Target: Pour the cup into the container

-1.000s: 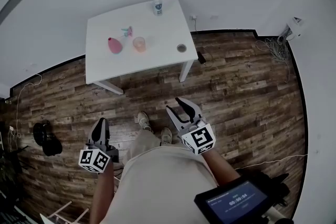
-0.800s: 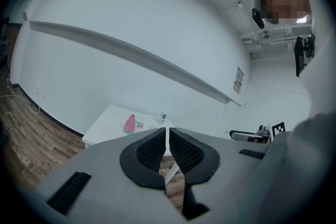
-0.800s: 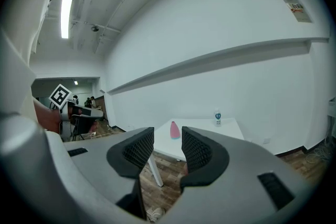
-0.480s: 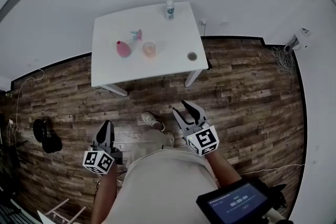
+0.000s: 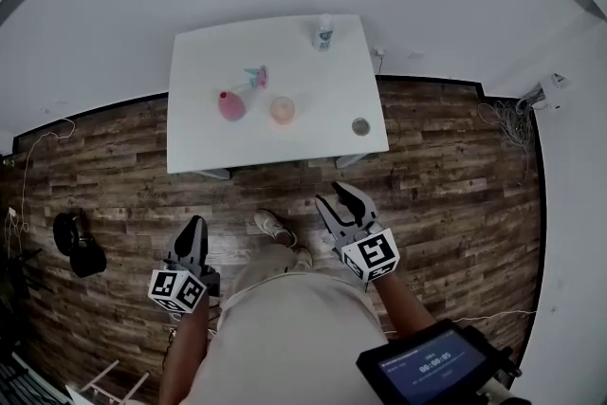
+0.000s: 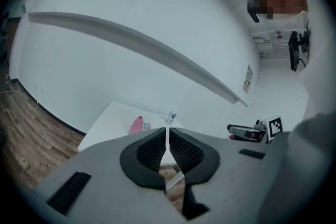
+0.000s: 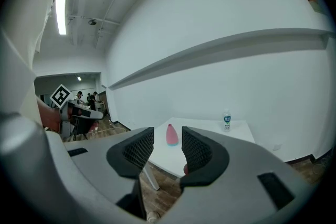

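Task not begun. Cup [image 5: 282, 110] stands untouched on counter [image 5: 201, 142], beside pink vessel [image 5: 231, 105]. Small round container [image 5: 360, 125] near counter's right edge. Left hand-held gripper [image 5: 193, 232] closed, empty. Right hand-held gripper [image 5: 339, 201] jaws slightly apart, empty. Both well short of counter. Remaining: approach, grasp, pour.

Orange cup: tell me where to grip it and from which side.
Probably grip the orange cup across its side wall, coming level from the near edge of the table. It stands upright there, and the pink container stands near on its left.
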### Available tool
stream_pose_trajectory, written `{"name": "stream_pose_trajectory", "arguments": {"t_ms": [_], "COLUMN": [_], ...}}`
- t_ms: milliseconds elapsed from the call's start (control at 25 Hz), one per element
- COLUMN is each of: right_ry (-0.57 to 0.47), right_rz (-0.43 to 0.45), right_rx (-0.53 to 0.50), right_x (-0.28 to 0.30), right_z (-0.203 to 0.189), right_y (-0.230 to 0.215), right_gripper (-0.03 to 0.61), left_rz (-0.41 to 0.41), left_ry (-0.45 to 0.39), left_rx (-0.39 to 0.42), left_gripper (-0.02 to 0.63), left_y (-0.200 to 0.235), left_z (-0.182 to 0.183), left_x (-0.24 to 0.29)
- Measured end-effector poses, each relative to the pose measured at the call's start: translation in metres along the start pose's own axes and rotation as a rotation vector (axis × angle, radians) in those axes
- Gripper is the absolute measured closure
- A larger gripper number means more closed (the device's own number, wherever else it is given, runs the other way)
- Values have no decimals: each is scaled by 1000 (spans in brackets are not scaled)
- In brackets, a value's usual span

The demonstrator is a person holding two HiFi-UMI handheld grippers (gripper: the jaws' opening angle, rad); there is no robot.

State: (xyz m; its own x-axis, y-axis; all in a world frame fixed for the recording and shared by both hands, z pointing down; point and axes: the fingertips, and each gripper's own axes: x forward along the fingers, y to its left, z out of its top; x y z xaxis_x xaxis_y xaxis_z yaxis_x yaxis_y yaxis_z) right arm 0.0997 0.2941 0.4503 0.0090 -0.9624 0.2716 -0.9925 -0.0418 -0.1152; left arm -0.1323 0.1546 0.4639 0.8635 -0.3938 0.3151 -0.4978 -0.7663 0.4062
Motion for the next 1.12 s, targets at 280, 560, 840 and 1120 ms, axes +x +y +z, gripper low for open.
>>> {"name": "stream_pose_trajectory", "arguments": {"t_ms": [280, 560, 840, 1120], "right_ry": [-25, 7, 42, 74], "right_rz": [-1, -19, -8, 37], "right_rx": [-1, -9, -50, -82], "right_x": [63, 113, 137, 157], "right_z": [30, 30, 24, 24], "right_y": [-20, -34, -39, -31], "right_gripper": [430, 400, 397, 382], "left_rz": [-21, -87, -119, -84], "left_ry": [21, 45, 52, 19], "left_rx": [-30, -31, -6, -12], "left_gripper": [601, 601, 601, 601], "left_y": [40, 65, 75, 91], "left_z": [27, 38, 39, 49], "left_x": [41, 83, 102, 93]}}
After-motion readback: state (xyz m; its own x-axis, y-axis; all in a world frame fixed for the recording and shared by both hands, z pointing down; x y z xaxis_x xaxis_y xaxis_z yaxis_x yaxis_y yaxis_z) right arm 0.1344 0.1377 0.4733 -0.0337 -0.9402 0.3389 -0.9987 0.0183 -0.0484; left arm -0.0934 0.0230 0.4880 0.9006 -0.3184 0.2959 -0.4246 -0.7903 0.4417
